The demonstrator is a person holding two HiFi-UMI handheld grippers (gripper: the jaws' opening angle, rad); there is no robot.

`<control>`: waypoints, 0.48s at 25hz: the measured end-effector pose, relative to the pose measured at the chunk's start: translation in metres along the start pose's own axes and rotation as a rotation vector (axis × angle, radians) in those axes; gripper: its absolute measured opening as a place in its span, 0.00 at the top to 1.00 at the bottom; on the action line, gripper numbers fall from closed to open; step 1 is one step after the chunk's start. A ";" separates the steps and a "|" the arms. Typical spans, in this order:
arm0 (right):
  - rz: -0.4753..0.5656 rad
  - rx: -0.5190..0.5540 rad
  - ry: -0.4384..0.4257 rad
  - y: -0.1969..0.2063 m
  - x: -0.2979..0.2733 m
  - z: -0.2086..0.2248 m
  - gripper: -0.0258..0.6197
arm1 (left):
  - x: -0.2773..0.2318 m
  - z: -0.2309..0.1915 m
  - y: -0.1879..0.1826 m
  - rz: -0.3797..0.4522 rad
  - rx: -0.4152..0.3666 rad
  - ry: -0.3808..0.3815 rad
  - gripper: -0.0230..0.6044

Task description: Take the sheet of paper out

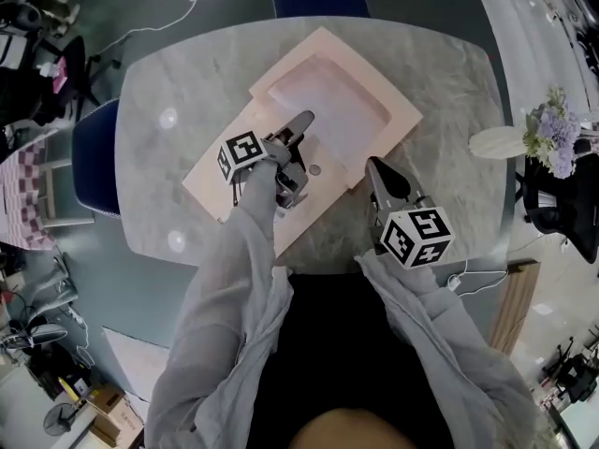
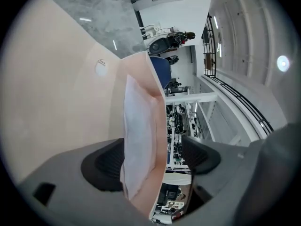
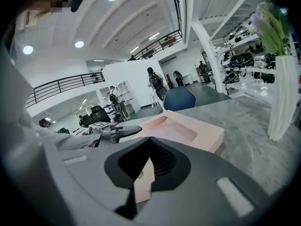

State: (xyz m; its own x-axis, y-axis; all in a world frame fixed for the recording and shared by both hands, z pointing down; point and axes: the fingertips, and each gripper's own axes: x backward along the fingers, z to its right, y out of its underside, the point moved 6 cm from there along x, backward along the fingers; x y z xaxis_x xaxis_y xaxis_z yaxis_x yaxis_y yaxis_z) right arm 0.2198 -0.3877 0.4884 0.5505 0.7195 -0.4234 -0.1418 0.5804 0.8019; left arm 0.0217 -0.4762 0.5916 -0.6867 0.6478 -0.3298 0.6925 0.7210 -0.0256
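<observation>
Paper (image 2: 138, 135) in a pink folder (image 1: 398, 110)
Left gripper (image 2: 153, 161) is open, paper and flap (image 2: 157, 126) between its jaws; right gripper (image 3: 148, 157) squeezes the folder's edge.

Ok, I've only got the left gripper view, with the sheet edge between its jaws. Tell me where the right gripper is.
Observer: The right gripper sits at the folder's near right edge, tips closed together.
Operator: List anything else on the table.
Observer: A white vase of purple flowers stands near its right edge, apart from the folder.
Operator: Place the folder for me.
Observer: It lies diagonally mid-table, one corner close to the table's near edge.
</observation>
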 end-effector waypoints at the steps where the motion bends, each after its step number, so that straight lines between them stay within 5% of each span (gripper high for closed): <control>1: 0.000 -0.003 -0.001 0.000 0.000 0.001 0.95 | -0.002 -0.002 -0.002 0.002 0.001 -0.011 0.37; 12: 0.003 -0.034 0.001 0.003 -0.002 0.007 0.95 | -0.017 -0.013 -0.010 0.001 -0.008 -0.060 0.38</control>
State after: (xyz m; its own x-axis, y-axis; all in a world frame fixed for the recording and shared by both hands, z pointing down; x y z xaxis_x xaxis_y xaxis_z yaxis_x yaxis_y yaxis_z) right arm 0.2240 -0.3905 0.4948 0.5491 0.7217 -0.4216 -0.1710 0.5907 0.7885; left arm 0.0237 -0.4916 0.6093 -0.6715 0.6329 -0.3854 0.6911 0.7226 -0.0173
